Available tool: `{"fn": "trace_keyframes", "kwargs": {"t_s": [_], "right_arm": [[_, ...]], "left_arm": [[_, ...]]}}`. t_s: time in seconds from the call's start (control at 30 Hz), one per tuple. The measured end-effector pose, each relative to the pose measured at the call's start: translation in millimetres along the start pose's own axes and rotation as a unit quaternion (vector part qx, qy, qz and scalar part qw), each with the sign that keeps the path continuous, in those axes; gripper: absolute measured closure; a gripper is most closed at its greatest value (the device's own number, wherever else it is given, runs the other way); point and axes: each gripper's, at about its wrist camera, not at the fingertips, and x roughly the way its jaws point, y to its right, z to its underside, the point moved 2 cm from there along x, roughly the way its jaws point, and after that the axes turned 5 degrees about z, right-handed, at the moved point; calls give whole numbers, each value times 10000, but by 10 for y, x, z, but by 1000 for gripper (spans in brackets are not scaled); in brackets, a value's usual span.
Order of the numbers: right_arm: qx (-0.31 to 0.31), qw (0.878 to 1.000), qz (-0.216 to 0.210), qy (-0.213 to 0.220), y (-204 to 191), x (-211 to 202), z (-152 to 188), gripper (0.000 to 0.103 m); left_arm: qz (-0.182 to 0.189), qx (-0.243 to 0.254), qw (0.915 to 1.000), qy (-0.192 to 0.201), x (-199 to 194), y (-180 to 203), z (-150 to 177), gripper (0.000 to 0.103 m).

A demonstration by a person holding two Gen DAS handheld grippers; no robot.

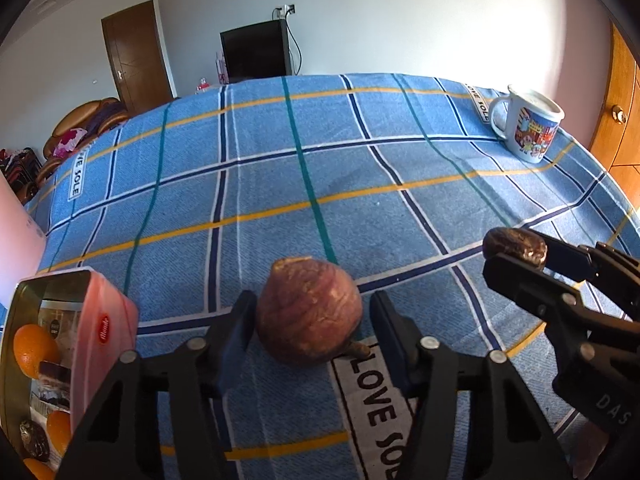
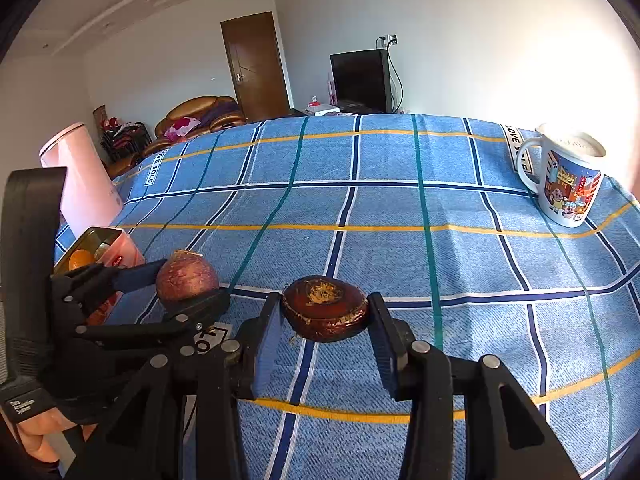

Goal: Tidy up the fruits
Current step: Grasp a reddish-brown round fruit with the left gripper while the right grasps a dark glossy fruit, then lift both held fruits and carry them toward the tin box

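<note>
black fingers of the left gripper (image 1: 310,328) straddle a brown round fruit (image 1: 309,310) lying on the blue plaid cloth (image 1: 360,160). a gap shows at the right pad; the left pad looks close to the skin, contact uncertain, so not yet clenched. the right gripper (image 2: 325,316) has both pads against a flatter dark brown fruit (image 2: 325,307), apparently pinched and held just above the cloth.

step in hand, as judged: close on the round fruit, carry both to the pink tin (image 1: 102,320) at far left. advice: centre the pads on the widest part of the fruit, close slowly, lift straight up, keep the two tools apart.

count: loose brown fruits 2; in the tin, oranges (image 1: 34,350) at least 3, dark fruit 1; mug (image 1: 530,128) 1; tall pink container (image 2: 78,176) 1.
</note>
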Motion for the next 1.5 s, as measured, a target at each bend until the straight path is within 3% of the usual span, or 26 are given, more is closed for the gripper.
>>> {"fn": "trace_keyframes", "kwargs": {"t_s": [0.2,0.73,1.5], "right_arm": [[-26,9999,-106,82,-15,-24,4,59],[-188,9976,-123,649,-86,-252,15,59],[-293,9919,-97,1232,-96,-443,32,59]], "left_arm": [[71,-79,9999,124,-83,-14,39,52],[-295,349,9927,1116,-503,197,104,52],[-386,183,9838,1741,-740,143,175,52]]}}
